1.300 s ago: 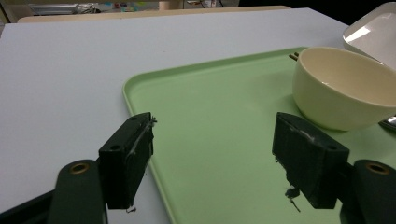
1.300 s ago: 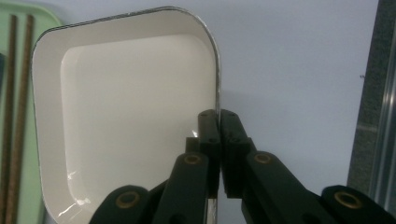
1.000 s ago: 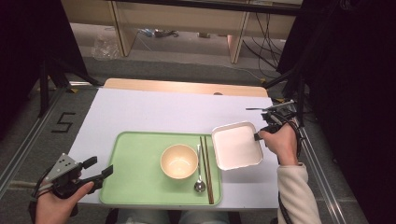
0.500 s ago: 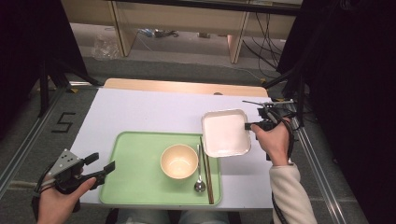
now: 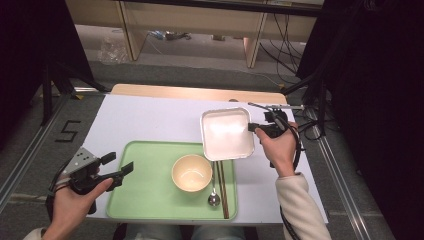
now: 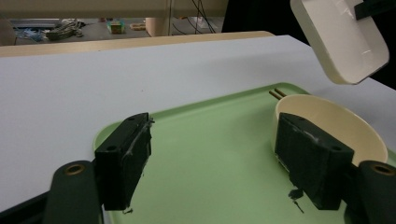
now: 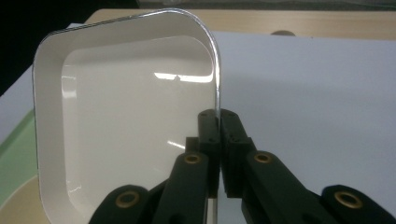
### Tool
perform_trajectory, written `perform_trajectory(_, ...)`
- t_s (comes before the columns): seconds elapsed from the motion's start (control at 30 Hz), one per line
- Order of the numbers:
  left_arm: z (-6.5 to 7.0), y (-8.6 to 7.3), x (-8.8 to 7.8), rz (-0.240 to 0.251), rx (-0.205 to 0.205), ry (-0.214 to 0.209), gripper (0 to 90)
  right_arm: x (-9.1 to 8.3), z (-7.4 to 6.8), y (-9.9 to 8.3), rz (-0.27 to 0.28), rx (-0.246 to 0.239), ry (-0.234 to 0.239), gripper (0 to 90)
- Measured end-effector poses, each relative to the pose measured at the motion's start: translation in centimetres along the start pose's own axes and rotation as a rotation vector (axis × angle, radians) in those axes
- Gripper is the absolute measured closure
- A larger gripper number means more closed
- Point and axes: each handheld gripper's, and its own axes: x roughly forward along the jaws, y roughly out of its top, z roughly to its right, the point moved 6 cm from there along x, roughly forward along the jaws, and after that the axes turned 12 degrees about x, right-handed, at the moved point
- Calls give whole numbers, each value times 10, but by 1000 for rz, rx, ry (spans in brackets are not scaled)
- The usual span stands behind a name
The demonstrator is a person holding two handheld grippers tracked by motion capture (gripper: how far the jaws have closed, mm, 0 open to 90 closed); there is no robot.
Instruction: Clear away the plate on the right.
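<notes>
- Two grippers are in use at a white table point(image 5: 150, 120): the left gripper point(image 5: 117, 167) sits at the tray's left edge, the right gripper point(image 5: 254, 127) at the right side of the table.
- Left gripper's jaws stand wide apart with nothing between them; in the left gripper view they hang just over the green tray point(image 6: 215, 154).
- Right gripper's jaws are clamped on the right rim of a white square dish point(image 5: 226, 133), the rim pinched between them in the right gripper view point(image 7: 126, 121).
- Dish is lifted and tilted, above the tray's upper right corner and the table beside it; the left gripper view shows it in the air over the bowl point(image 6: 345, 37).
- Cream bowl point(image 5: 191, 173) stands on the tray, empty.
- Spoon point(image 5: 213, 192) and brown chopsticks point(image 5: 223, 190) lie side by side on the tray, just right of the bowl.
</notes>
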Motion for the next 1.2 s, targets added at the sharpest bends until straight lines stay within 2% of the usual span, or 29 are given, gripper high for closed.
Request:
perform_trajectory(0.03, 0, 0, 0, 0, 0, 0, 267, 0, 0, 0, 0, 0, 0, 894)
perform_trajectory(0.07, 2, 5, 4, 4, 5, -8, 267, 3, -6, 1, 4, -23, 18, 894)
perform_trajectory(0.17, 5, 10, 8, 7, 9, -16, 267, 6, -14, 0, 9, -28, 23, 894)
perform_trajectory(0.2, 8, 15, 12, 8, 14, -26, 267, 10, -19, 0, 7, -61, 30, 894)
perform_trajectory(0.23, 8, 15, 12, 8, 14, -26, 267, 10, -19, 0, 7, -61, 30, 894)
perform_trajectory(0.27, 11, 20, 16, 13, 20, -39, 267, 13, -26, 0, 11, -69, 41, 894)
perform_trajectory(0.37, 14, 26, 21, 17, 26, -51, 270, 15, -32, -1, 11, -54, 47, 894)
perform_trajectory(0.4, 16, 29, 23, 19, 28, -58, 273, 17, -37, -1, 19, -69, 57, 894)
perform_trajectory(0.43, 18, 32, 26, 22, 32, -62, 273, 17, -37, -1, 19, -69, 57, 894)
perform_trajectory(0.47, 21, 38, 31, 25, 36, -76, 277, 17, -43, -1, 27, -66, 61, 894)
perform_trajectory(0.53, 23, 40, 33, 28, 38, -84, 279, 19, -45, -1, 18, -73, 71, 894)
perform_trajectory(0.57, 25, 43, 36, 30, 40, -91, 281, 19, -47, -1, 24, -91, 72, 894)
perform_trajectory(0.63, 30, 47, 42, 29, 50, -107, 284, 20, -51, -2, 24, -81, 74, 894)
perform_trajectory(0.67, 32, 49, 44, 29, 49, -112, 286, 22, -54, -3, 25, -96, 80, 894)
perform_trajectory(0.77, 37, 53, 50, 28, 55, -125, 290, 22, -58, -4, 25, -110, 70, 894)
perform_trajectory(0.83, 41, 56, 55, 26, 42, -132, 300, 23, -61, -5, 24, -107, 83, 894)
perform_trajectory(0.9, 44, 58, 59, 25, 61, -146, 317, 23, -65, -6, 28, -103, 93, 894)
perform_trajectory(0.97, 47, 60, 63, 15, 62, -153, 341, 23, -68, -7, 27, -103, 94, 894)
perform_trajectory(1.1, 52, 61, 75, -7, 41, -158, 360, 26, -77, -10, 18, -120, 116, 894)
perform_trajectory(1.13, 53, 62, 79, -10, 33, -161, 369, 26, -79, -12, 14, -136, 109, 894)
perform_trajectory(1.2, 55, 62, 82, -20, 24, -160, 380, 27, -83, -13, 12, -134, 121, 894)
